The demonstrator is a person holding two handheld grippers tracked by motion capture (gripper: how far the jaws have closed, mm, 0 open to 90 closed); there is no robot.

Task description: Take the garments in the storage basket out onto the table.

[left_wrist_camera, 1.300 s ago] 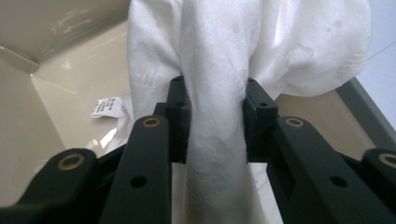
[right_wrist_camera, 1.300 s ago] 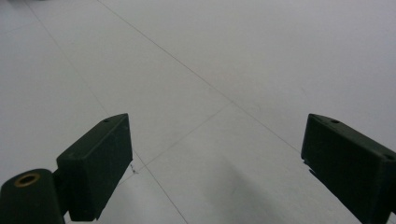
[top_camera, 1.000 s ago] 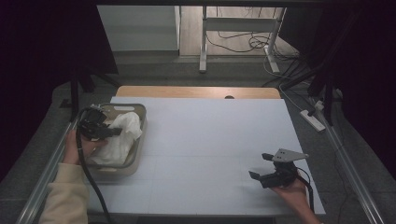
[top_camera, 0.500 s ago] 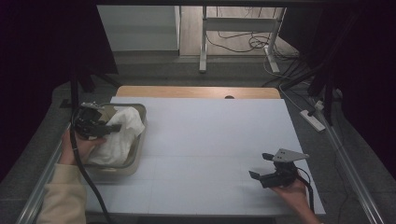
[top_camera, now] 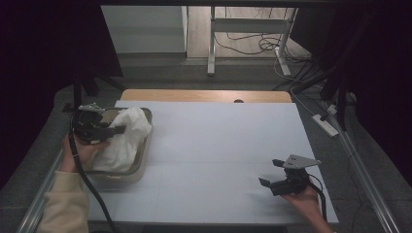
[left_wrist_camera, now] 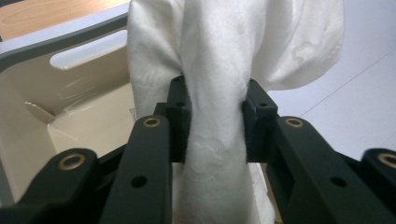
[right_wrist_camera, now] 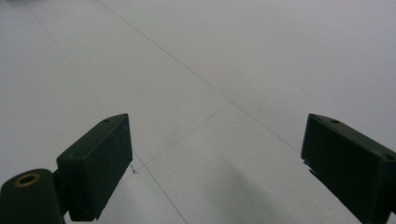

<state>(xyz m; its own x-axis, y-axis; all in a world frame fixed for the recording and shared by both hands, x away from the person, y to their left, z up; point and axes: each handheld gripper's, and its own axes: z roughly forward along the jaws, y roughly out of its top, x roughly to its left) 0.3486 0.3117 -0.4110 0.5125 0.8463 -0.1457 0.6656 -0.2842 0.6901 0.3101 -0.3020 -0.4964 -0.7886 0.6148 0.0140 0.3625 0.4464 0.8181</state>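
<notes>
white table (top_camera: 218,145) | power strip (top_camera: 325,125) on floor, right | cables (top_camera: 243,46), perhaps loose

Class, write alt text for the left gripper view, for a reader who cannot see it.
The left hand-held gripper pinches a bunched fold of white cloth between its two black jaws. Behind it, at left, is a beige tub with a grey rim, and at right the white table.

No readable text anywhere.
No labels, brands, numbers or signs can be made out on the white table (top_camera: 223,145), the beige bin (top_camera: 138,165), the white cloth (left_wrist_camera: 219,56) or either gripper body; the table's thin lines are seams, not writing.
</notes>
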